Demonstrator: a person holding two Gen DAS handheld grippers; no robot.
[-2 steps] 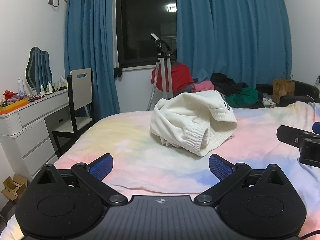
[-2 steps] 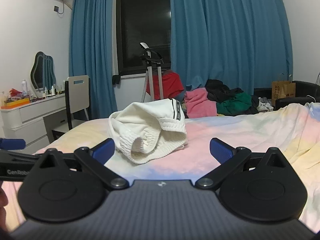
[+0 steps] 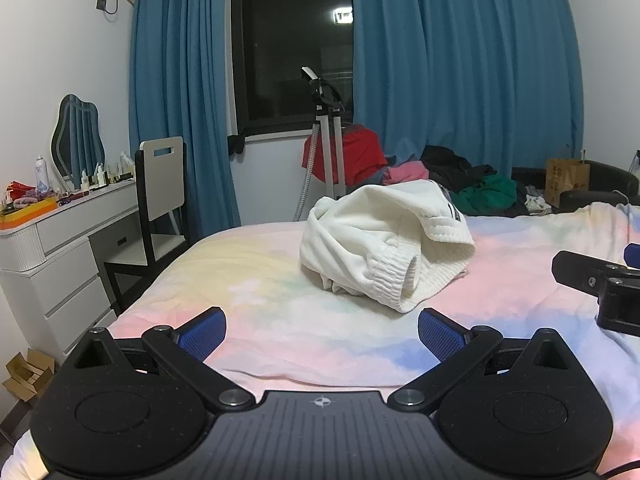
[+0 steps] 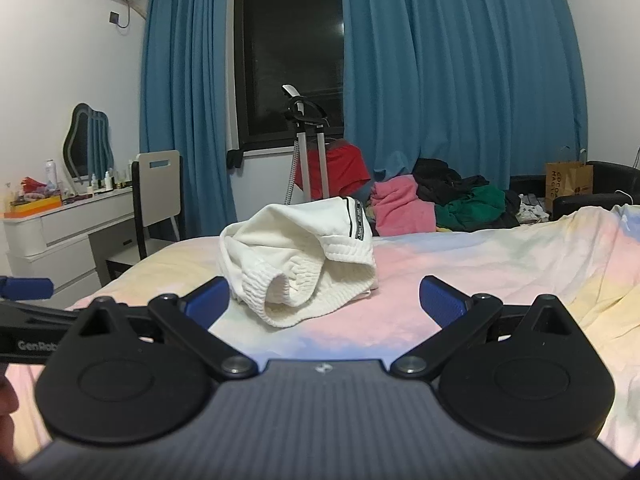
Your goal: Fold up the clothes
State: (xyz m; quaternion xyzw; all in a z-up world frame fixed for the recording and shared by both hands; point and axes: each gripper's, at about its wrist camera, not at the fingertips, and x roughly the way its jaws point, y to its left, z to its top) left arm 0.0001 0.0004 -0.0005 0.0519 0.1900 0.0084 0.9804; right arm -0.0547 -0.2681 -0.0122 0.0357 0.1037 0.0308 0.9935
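Tools wide, low over bed

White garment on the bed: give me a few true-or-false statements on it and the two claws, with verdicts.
1. The white garment lies crumpled on the bed. True.
2. The left claw is clamped on a sleeve. False: its jaws stand wide open with nothing between them.
3. The right claw is open and short of the garment. True.
4. The garment is neatly folded flat. False: it is bunched in a heap, with a ribbed cuff facing the cameras.
5. A pile of clothes lies beyond the bed. True.
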